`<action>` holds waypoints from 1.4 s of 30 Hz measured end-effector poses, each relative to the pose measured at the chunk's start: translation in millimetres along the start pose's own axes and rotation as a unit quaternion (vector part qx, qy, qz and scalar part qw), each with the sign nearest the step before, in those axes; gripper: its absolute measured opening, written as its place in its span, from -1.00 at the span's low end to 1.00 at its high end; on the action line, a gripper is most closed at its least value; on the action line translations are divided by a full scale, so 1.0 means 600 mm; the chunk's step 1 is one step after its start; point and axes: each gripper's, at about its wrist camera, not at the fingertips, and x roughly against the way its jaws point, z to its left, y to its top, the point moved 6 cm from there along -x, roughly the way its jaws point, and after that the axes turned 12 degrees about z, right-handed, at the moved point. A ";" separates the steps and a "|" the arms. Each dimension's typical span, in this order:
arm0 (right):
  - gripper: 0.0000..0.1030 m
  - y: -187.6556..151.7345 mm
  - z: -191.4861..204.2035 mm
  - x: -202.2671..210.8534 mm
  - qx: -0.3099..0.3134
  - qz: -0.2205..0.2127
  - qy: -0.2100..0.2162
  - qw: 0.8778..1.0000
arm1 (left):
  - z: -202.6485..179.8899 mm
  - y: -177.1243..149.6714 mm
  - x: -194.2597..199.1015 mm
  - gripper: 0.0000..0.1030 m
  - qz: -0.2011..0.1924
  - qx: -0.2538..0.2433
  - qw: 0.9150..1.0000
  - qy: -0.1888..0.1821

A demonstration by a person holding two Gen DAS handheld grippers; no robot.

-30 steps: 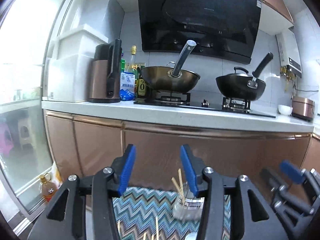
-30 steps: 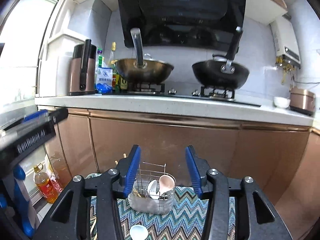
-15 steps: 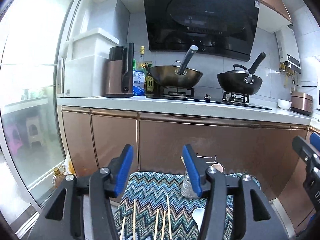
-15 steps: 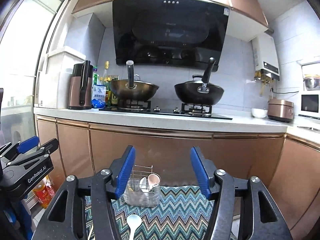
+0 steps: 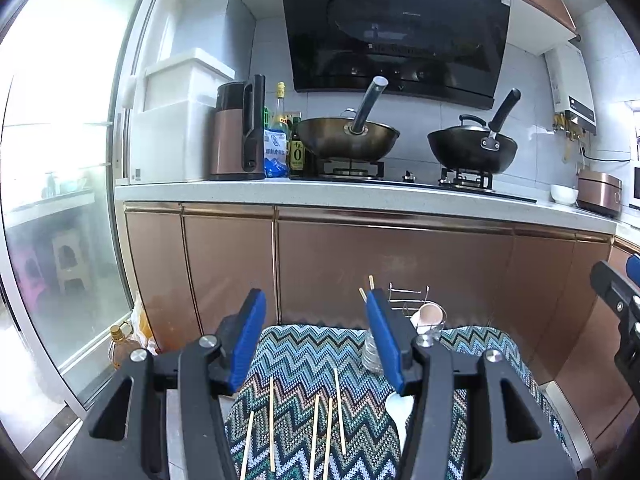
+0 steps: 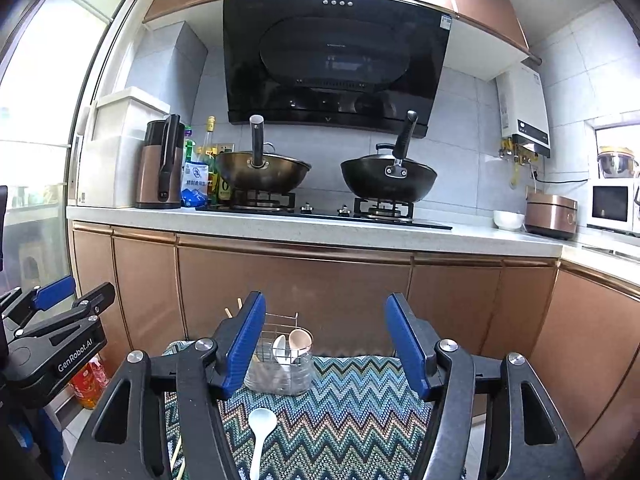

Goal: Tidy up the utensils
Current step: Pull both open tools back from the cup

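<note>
Left gripper (image 5: 316,340): blue-padded fingers (image 5: 248,340) spread, nothing between them. Right gripper (image 6: 325,340): fingers spread too, nothing pinched.

Work surface: zigzag knit mat (image 5: 304,356), teal/brown/white, coarse weave, over a small bench. Its far edge sits close to the copper cabinet fronts (image 5: 392,272).

Chopsticks (image 5: 338,416): five thin pale wooden sticks, loose on the mat, roughly parallel, running away from the camera. They lie below and between the left fingers, not touched. Gaps between the sticks are narrow.

Spoon (image 6: 260,432): white, glossy, bowl end pointing away, flat on the mat, below the right fingers and nearer the left one. In the left view it lies just beside the right finger, partly hidden.

Holder (image 6: 280,368): clear ribbed cup base with a wire frame, at the far edge of the mat. It holds a white spoon and a pinkish one, bowls up; two chopstick tips stick up at its left side. In the right view it sits ahead between the fingers, partly behind the left one.

Room: open mat to the right of the spoon and in front of the holder. Oil bottle (image 5: 118,346) on the floor left of the mat. Woks (image 6: 388,178) on the stove behind, well apart.
</note>
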 end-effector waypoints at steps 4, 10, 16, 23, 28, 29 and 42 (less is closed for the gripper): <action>0.20 -0.005 0.000 -0.005 0.004 0.006 -0.005 1.000 | 0.000 -0.005 -0.003 -0.02 0.004 -0.001 1.000 -0.002; 0.21 -0.014 0.004 -0.017 0.010 0.016 -0.006 1.000 | -0.001 -0.013 -0.012 -0.01 0.011 0.000 1.000 -0.004; 0.24 -0.023 0.006 -0.032 0.011 0.026 -0.004 1.000 | -0.008 -0.022 -0.028 0.16 0.018 -0.005 1.000 -0.004; 0.26 -0.034 0.007 -0.057 0.014 0.041 -0.002 0.999 | -0.009 -0.030 -0.050 0.17 0.030 -0.008 1.000 -0.006; 0.29 -0.040 0.009 -0.075 0.016 0.050 -0.001 0.999 | -0.004 -0.033 -0.065 0.17 0.038 -0.004 0.999 -0.005; 0.29 -0.041 0.009 -0.077 0.016 0.052 0.000 0.999 | -0.004 -0.034 -0.069 0.17 0.039 -0.003 0.999 -0.004; 0.33 -0.054 0.015 -0.115 0.026 0.072 0.010 0.997 | -0.002 -0.043 -0.102 0.17 0.058 0.000 0.998 -0.002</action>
